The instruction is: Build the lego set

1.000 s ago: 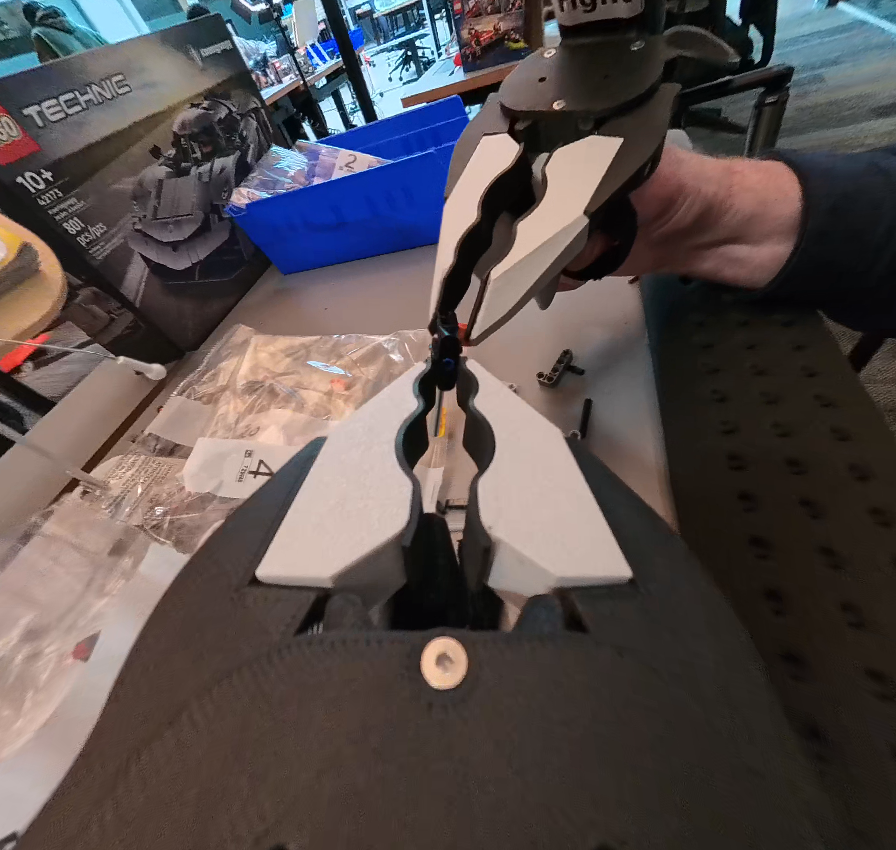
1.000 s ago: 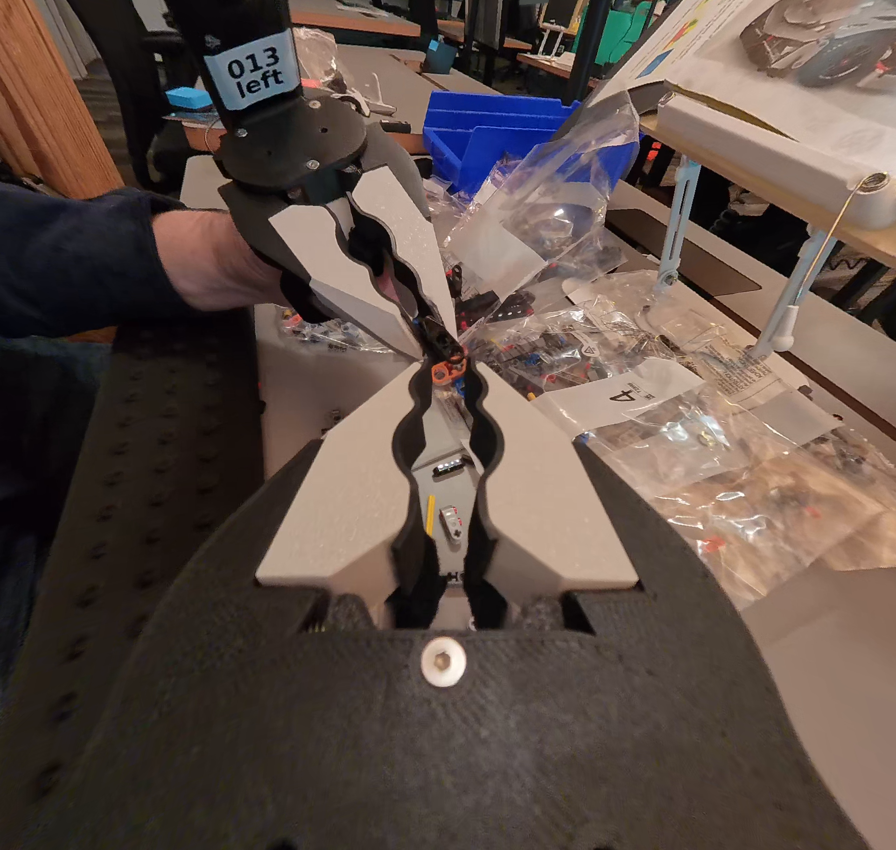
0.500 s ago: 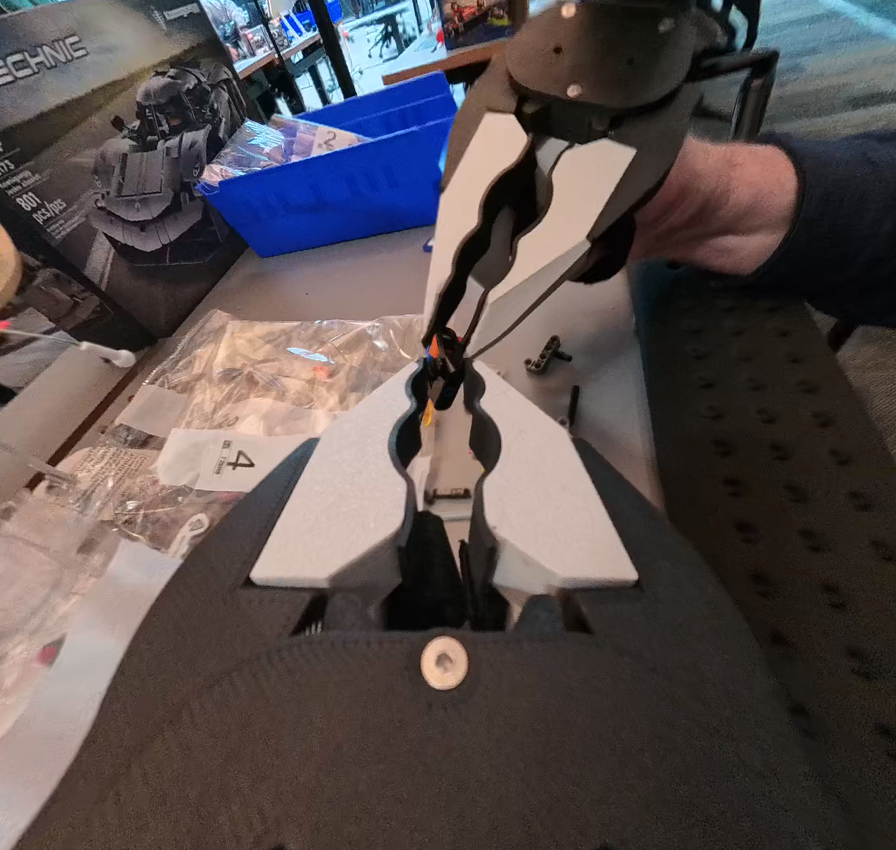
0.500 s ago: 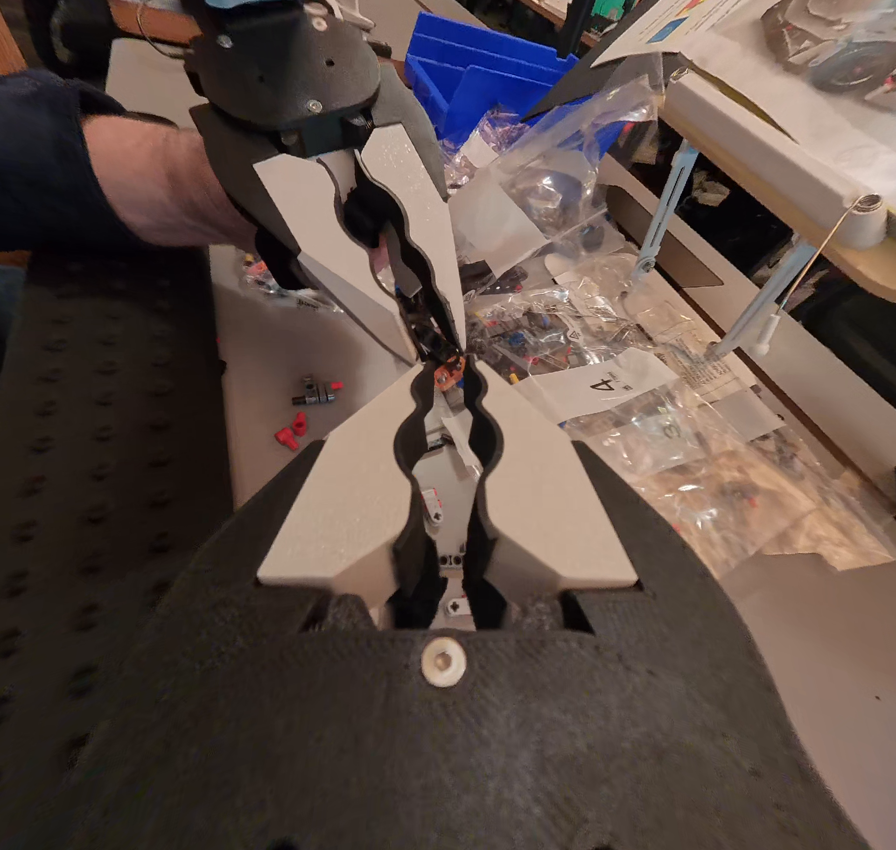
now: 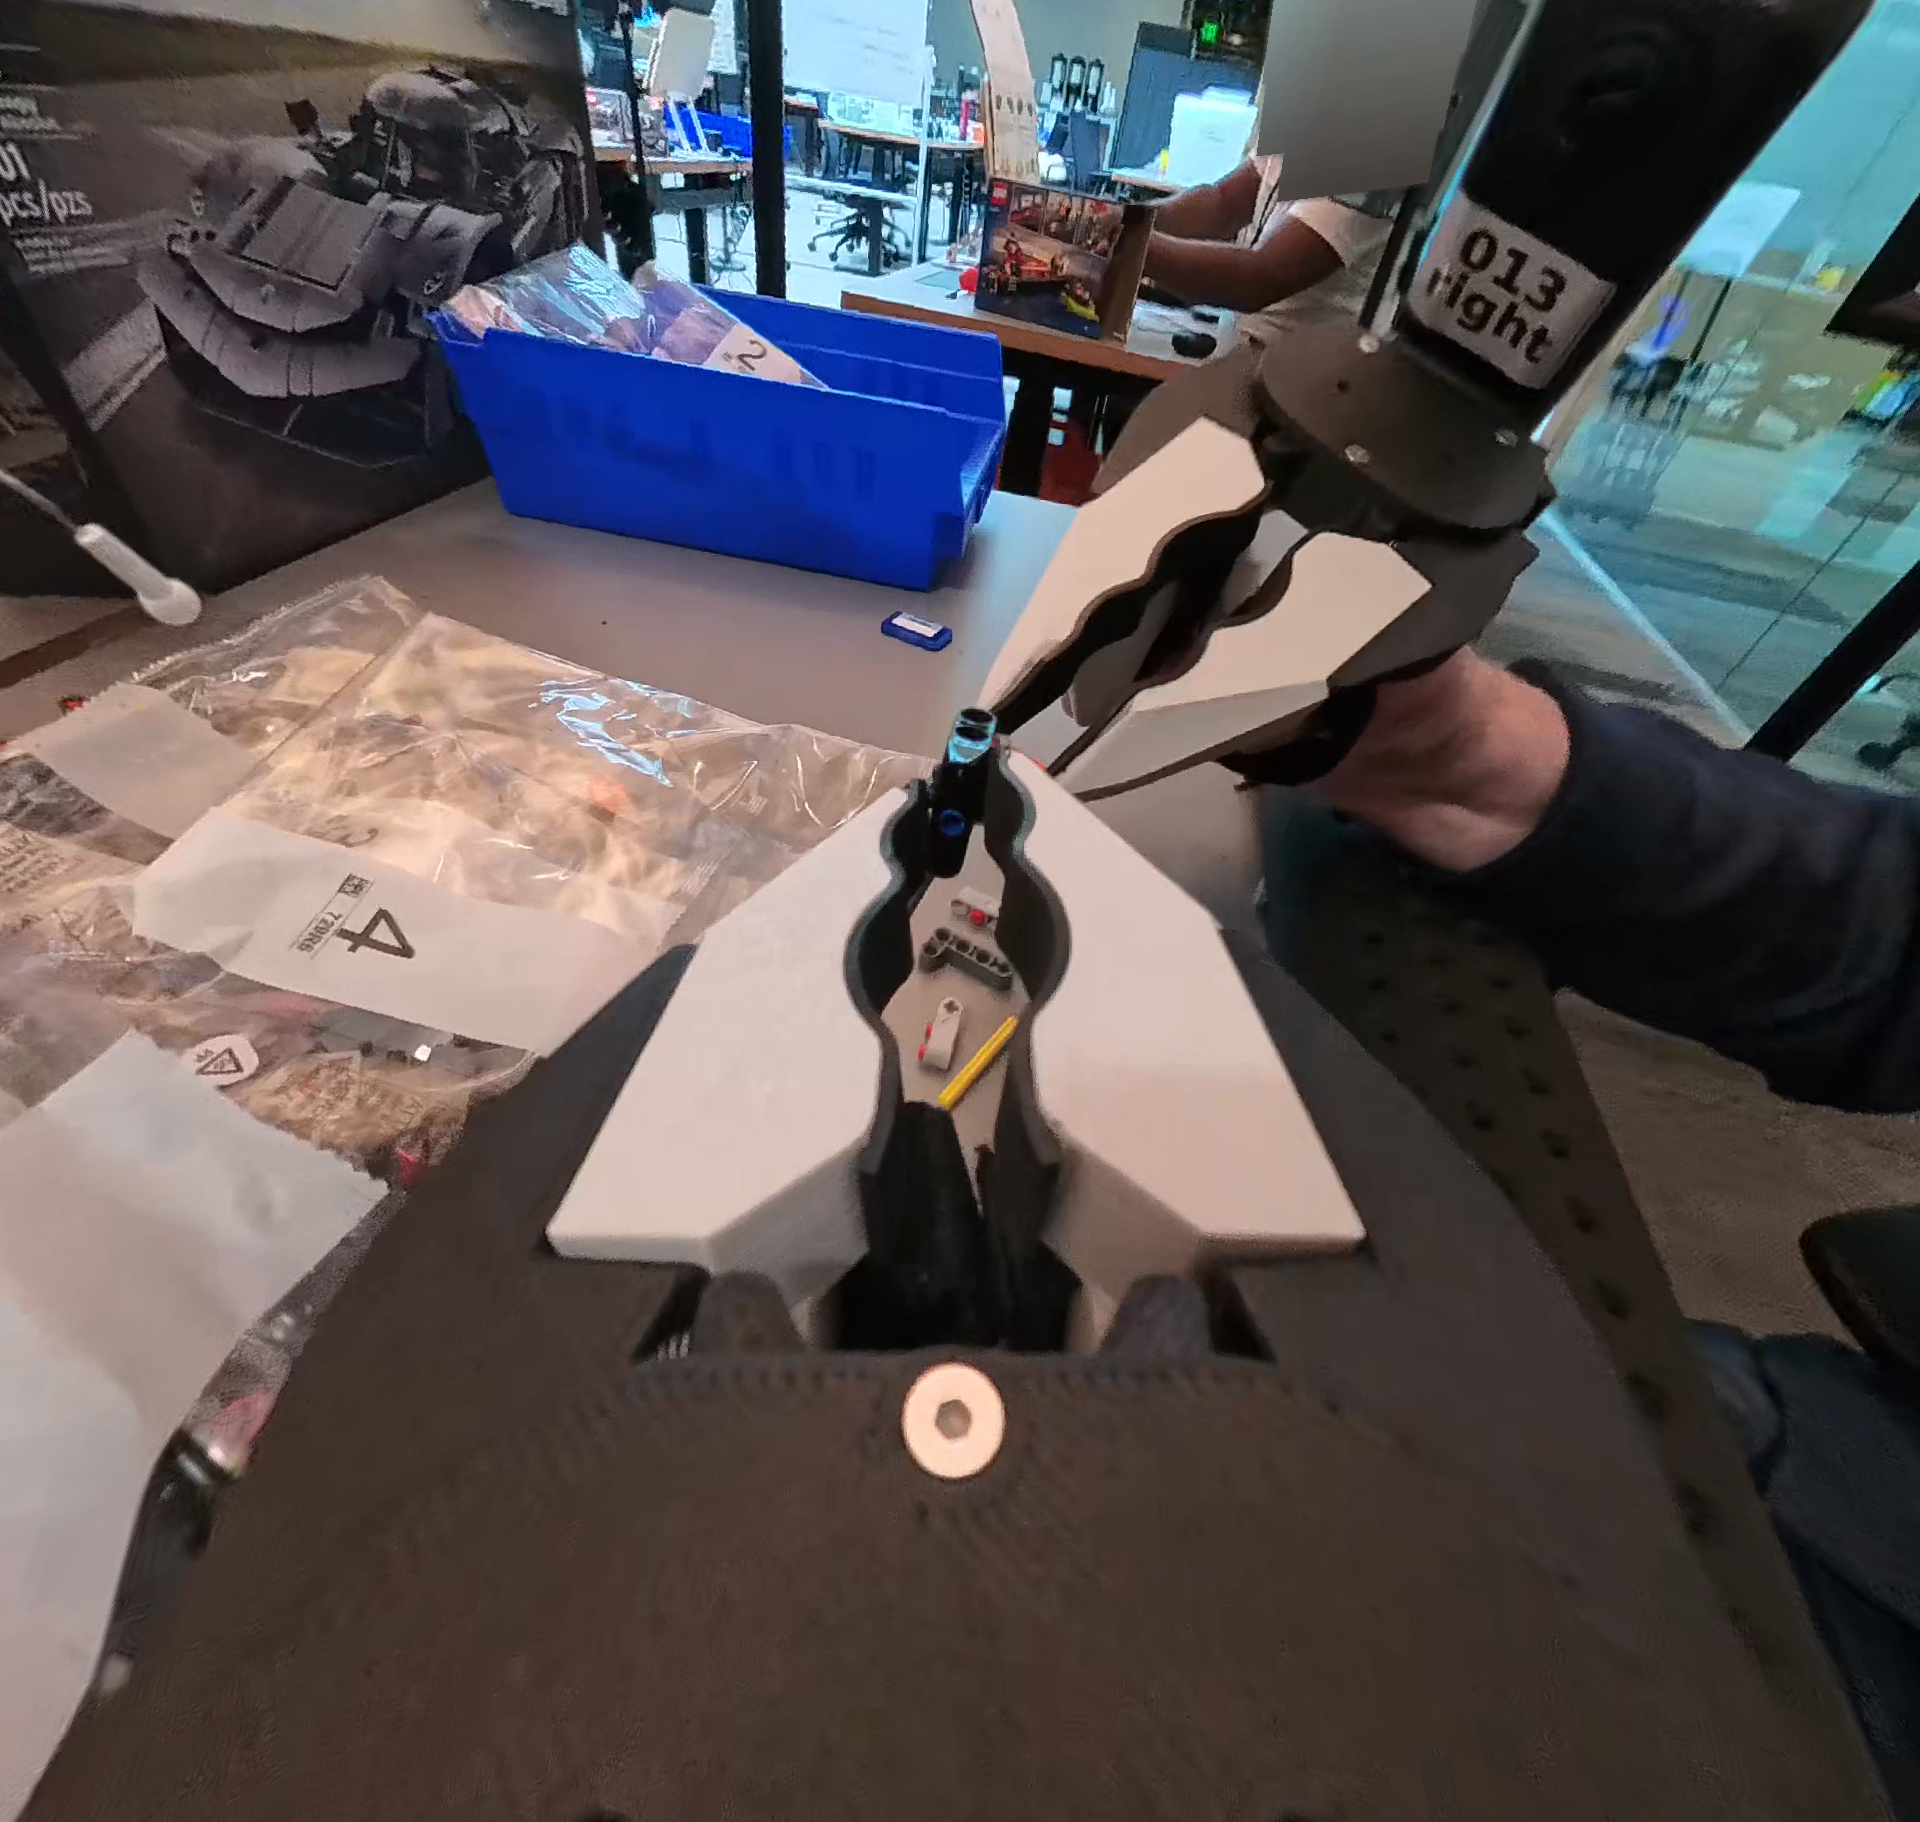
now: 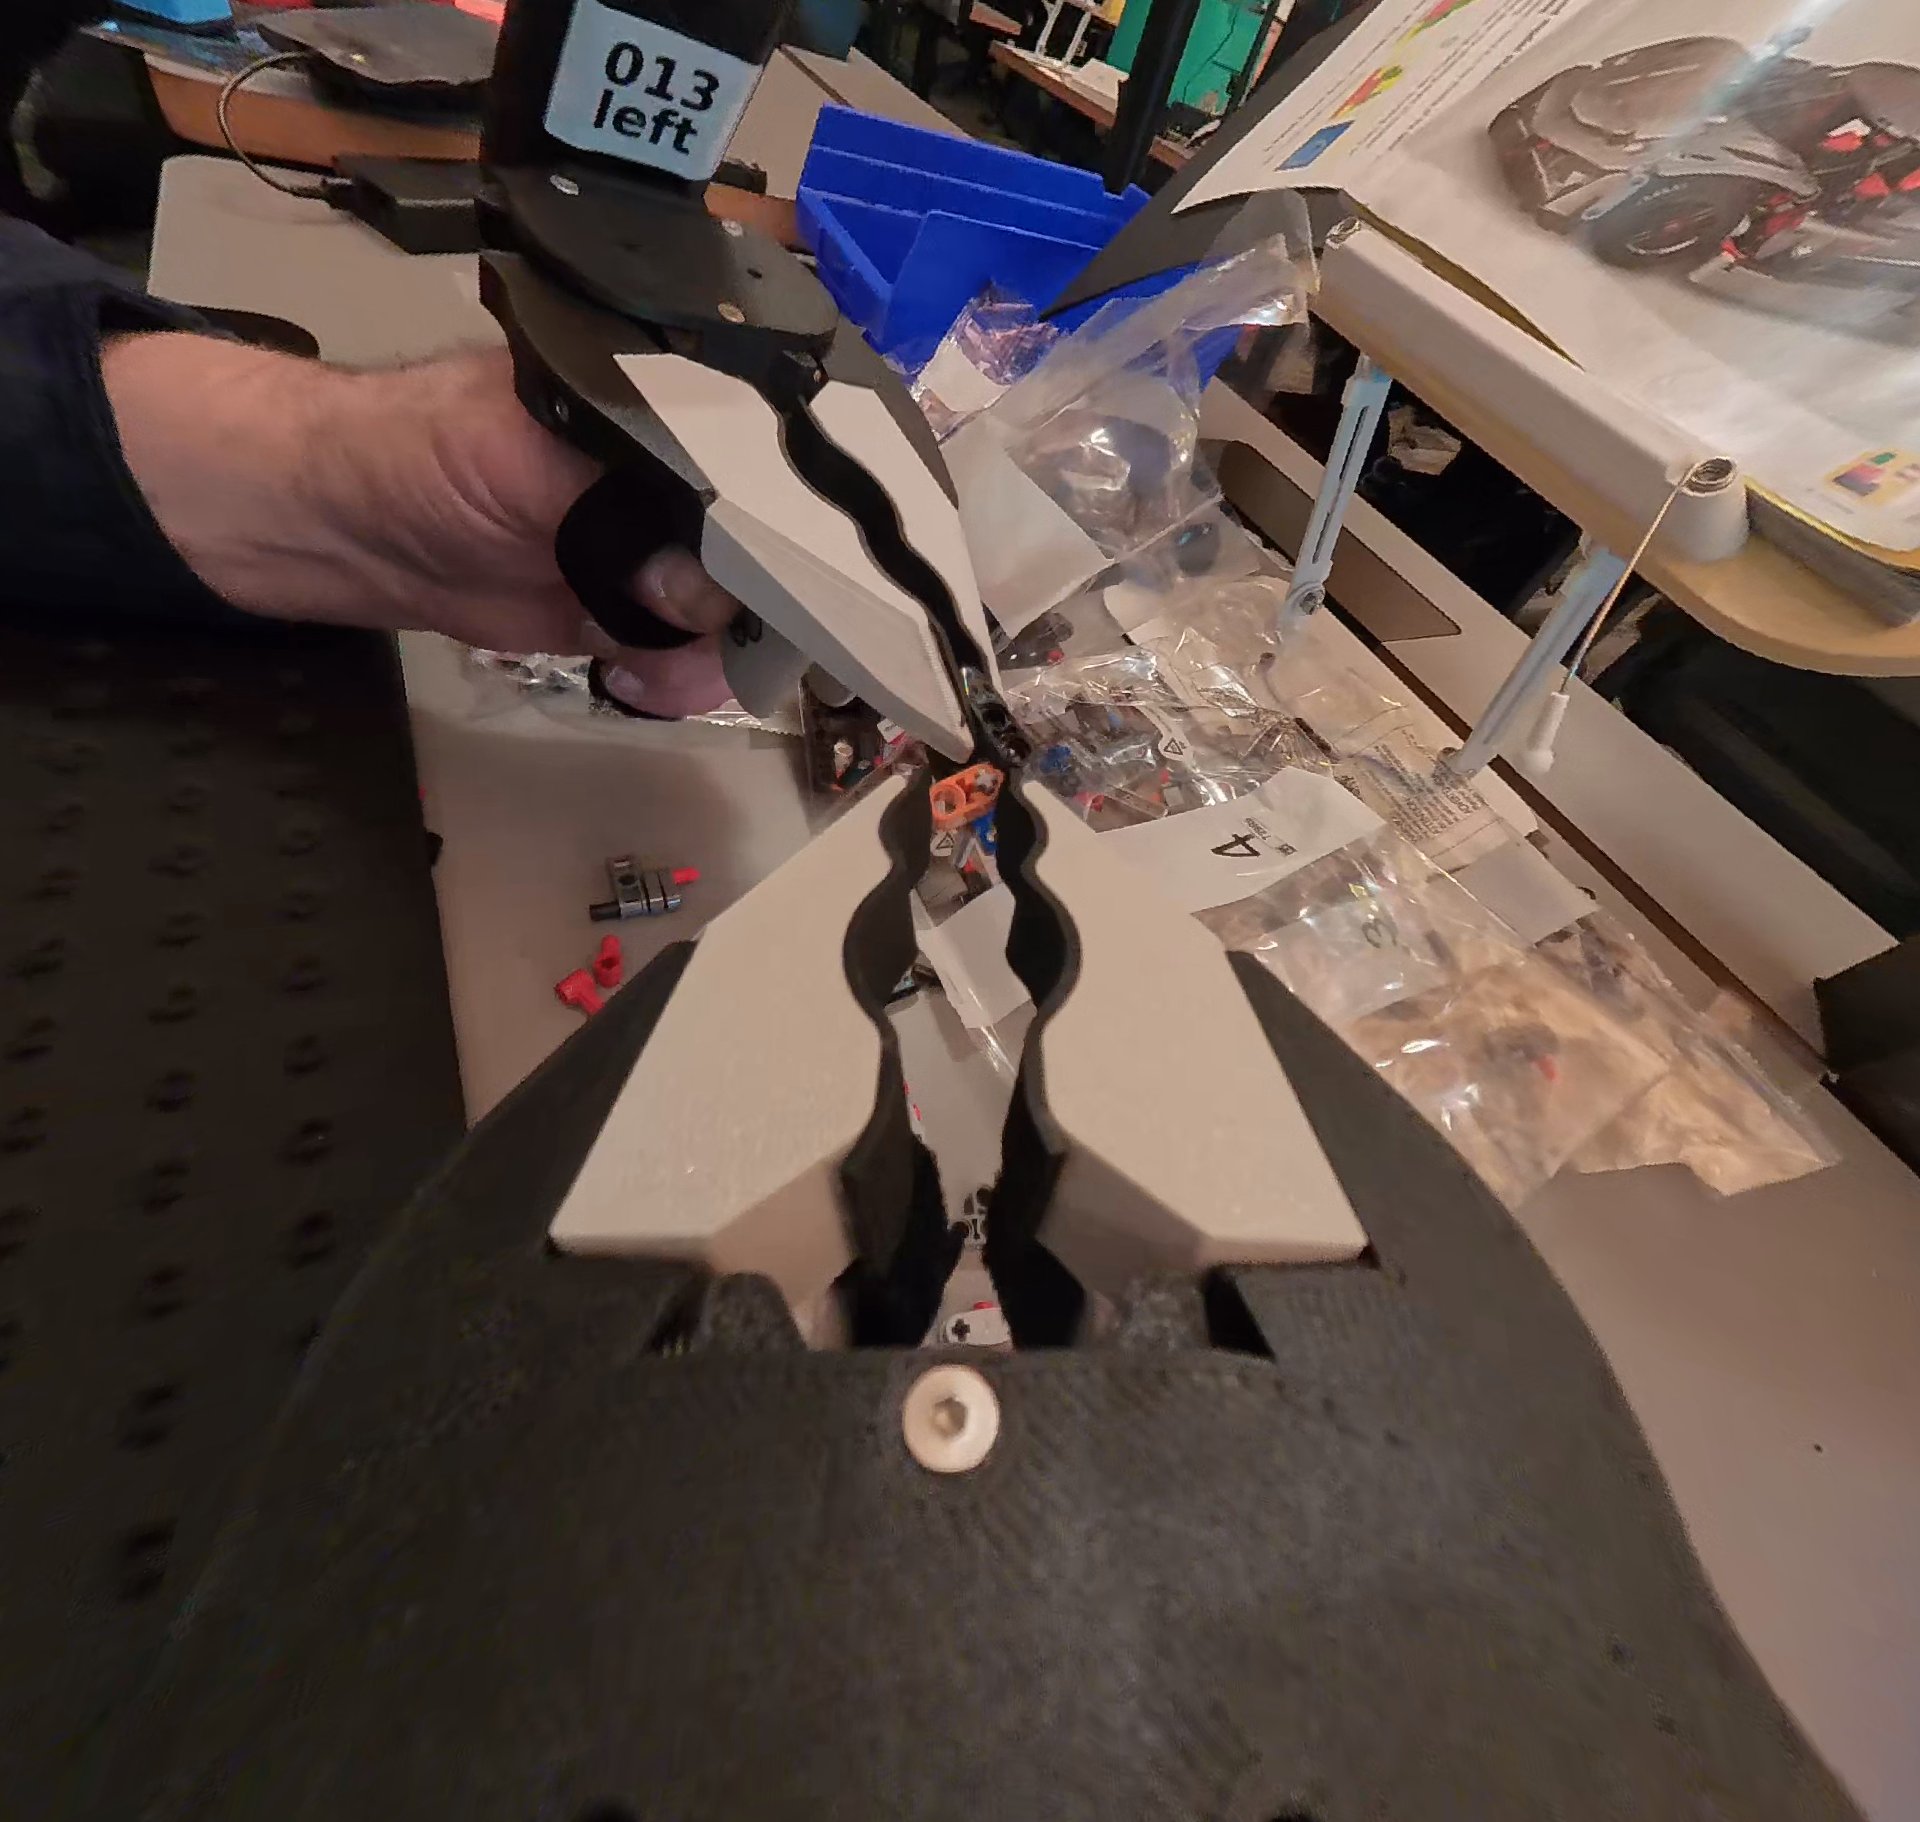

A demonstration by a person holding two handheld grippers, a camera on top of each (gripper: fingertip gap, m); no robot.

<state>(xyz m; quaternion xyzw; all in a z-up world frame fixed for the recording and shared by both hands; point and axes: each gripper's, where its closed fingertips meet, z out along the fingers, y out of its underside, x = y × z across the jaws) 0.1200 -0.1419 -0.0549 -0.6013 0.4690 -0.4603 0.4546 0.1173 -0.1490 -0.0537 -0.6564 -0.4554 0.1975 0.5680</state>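
Two claws meet tip to tip: our left gripper point(image 5: 961, 816) pinches a black connector point(image 5: 954, 796), right gripper point(image 6: 961, 806) clamps an orange piece point(image 6: 961, 793). From 1 o'clock, we align holes, push straight.

A black Technic beam point(image 5: 954, 793) with a blue pin stands nearly upright, pinched at its lower end — beside it an orange connector point(image 6: 964, 793), also pinched. Numbered clear part bags point(image 5: 436, 837) lie flat on the table — unopened, overlapping.

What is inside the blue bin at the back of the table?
The blue bin holds a clear plastic bag of parts sticking up above its rim. Whatever lies lower inside is hidden by the bin's front wall.
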